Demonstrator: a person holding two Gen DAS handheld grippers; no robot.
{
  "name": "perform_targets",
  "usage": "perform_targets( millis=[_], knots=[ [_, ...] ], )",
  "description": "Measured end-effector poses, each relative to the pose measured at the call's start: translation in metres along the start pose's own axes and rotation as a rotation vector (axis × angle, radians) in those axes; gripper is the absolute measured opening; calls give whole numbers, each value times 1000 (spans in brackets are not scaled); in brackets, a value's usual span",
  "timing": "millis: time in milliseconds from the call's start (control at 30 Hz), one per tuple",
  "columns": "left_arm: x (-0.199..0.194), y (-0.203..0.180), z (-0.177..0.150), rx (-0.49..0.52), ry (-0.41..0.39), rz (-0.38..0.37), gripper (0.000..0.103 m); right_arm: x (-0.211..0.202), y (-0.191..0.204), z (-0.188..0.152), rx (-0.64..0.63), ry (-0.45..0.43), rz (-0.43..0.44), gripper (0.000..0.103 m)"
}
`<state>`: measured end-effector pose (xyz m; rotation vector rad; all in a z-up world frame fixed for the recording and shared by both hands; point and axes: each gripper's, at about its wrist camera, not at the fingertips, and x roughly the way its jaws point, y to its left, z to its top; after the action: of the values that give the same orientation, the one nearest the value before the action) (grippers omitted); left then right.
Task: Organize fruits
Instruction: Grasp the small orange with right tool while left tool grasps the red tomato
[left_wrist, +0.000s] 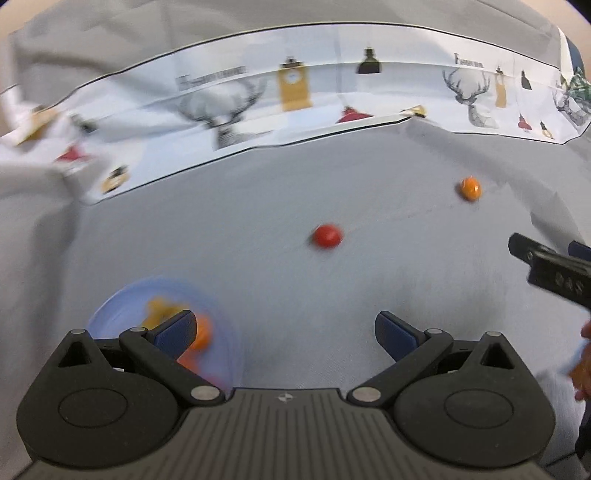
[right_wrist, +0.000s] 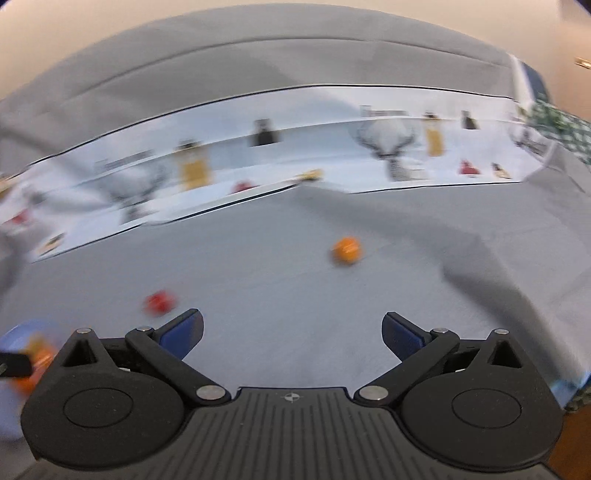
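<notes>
Two loose fruits lie on the grey-covered desk (left_wrist: 258, 206): a red fruit (left_wrist: 327, 235) at frame centre of the left view, an orange fruit (left_wrist: 469, 188) toward the upper right. In the right view the orange fruit (right_wrist: 346, 251) sits at centre, the red fruit (right_wrist: 159, 302) at lower left. They are well apart from each other. Bowl (left_wrist: 110, 310), pale blue, lower left of the left view, already holds orange pieces; blurred, count uncertain.

Handling, judged: both fruits look small, round and light, with smooth skin, so likely to roll or squirt out of a pinch. Probably soft; squeeze gently. Best hold across the widest part, pads on opposite sides, coming down from above.

Left tool (left_wrist: 284, 332): fingers spread wide, nothing between them. Left pad overlaps the bowl in view; contact cannot be told. Right tool (right_wrist: 291, 332): fingers also wide apart, empty, above bare cloth, orange fruit ahead of it. Right tool also shows at the right edge of the left view.

Patterned cloth (left_wrist: 295, 85) with stag prints crosses the upper frame. Both views motion-blurred.
</notes>
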<state>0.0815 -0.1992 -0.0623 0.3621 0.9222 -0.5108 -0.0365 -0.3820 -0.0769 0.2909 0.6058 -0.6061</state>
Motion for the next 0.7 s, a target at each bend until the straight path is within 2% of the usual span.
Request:
perform_targets(
  millis=[100, 233, 433, 500, 533, 567, 667, 700],
  knots=[
    [54, -22, 29, 18, 31, -23, 103, 59, -24, 14, 24, -4, -62, 102],
    [114, -41, 54, 33, 40, -3, 103, 135, -44, 26, 54, 34, -90, 102],
    [193, -40, 65, 19, 121, 59, 103, 223, -45, 31, -18, 76, -95, 102],
    [199, -29, 61, -45, 92, 4, 103, 247, -45, 26, -24, 99, -94, 102],
    [202, -24, 60, -79, 102, -13, 103, 248, -43, 22, -45, 30, -100, 102],
    [202, -21, 59, -93, 101, -25, 103, 250, -41, 19, -62, 15, -103, 102],
    [199, -22, 60, -80, 97, -13, 103, 251, -42, 20, -46, 11, -101, 102],
    [196, -23, 61, -80, 96, -16, 89, 250, -41, 20, -46, 9, -102, 91]
  ],
)
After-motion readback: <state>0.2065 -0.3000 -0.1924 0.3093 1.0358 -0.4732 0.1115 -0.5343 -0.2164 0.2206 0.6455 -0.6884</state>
